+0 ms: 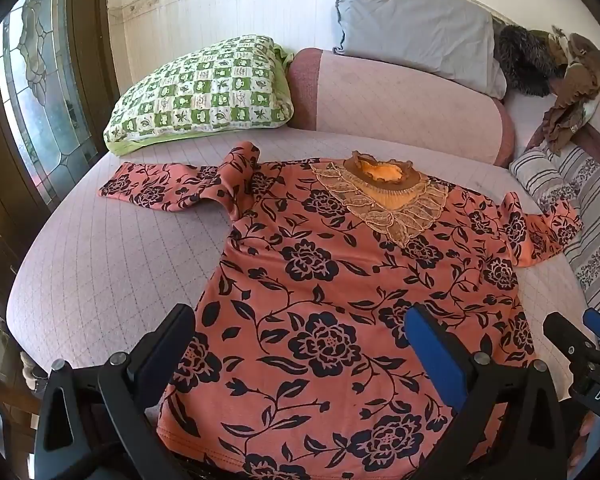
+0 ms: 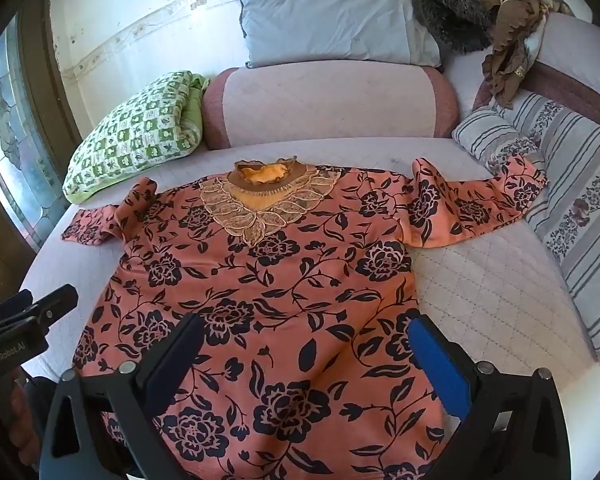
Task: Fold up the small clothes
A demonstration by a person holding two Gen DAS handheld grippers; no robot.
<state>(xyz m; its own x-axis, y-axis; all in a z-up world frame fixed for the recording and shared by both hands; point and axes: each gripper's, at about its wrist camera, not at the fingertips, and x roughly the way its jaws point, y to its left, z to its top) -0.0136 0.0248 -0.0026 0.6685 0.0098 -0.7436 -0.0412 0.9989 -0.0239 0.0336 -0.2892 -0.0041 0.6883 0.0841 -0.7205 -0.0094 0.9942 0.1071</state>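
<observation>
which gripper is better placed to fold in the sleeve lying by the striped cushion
Right, probably. The right gripper hovers open over the shirt hem on the side nearer that sleeve by the striped cushion. The left gripper, also open, sits toward the opposite sleeve.

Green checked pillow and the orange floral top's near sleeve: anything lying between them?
Nothing. Between the green-and-white checked pillow and the outstretched sleeve of the orange black-flowered top there is only bare pink quilted bedcover, clearest in the left wrist view.
</observation>
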